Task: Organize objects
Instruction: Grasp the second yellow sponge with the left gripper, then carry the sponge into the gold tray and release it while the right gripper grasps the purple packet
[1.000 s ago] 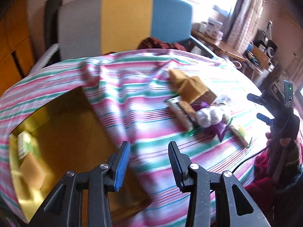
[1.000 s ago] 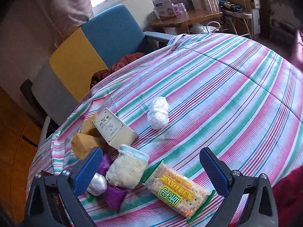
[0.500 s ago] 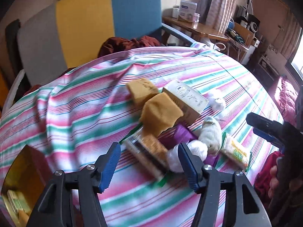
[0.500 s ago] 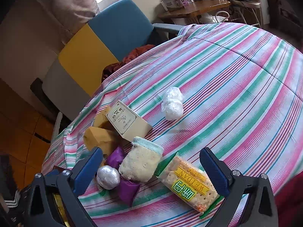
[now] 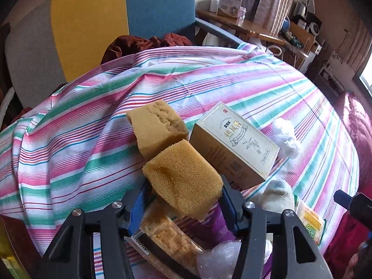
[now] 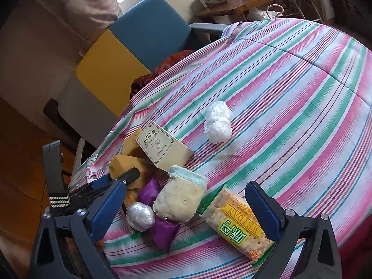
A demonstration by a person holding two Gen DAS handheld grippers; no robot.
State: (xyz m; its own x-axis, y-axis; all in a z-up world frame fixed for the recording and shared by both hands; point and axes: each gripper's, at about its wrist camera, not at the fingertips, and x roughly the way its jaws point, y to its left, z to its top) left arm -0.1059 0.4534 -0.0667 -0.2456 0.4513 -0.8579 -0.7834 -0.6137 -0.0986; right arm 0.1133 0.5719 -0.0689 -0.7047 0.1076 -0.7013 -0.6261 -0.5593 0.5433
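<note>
Left gripper (image 5: 182,205) has swung from the gold tray to the pile on the striped surface (image 5: 267,93); its jaws, just closing, straddle the near sponge (image 5: 183,183), contact uncertain. Right gripper (image 6: 186,208) hovers agape. Step: grasping; next, firm closure, then lift.

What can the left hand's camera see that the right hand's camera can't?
Only the left wrist view shows the wrapped cracker stack under the left gripper, whose jaws have just been closing around the near sponge. Only the right wrist view shows the foil ball. Both show the tea box and the white wrapped lump.
</note>
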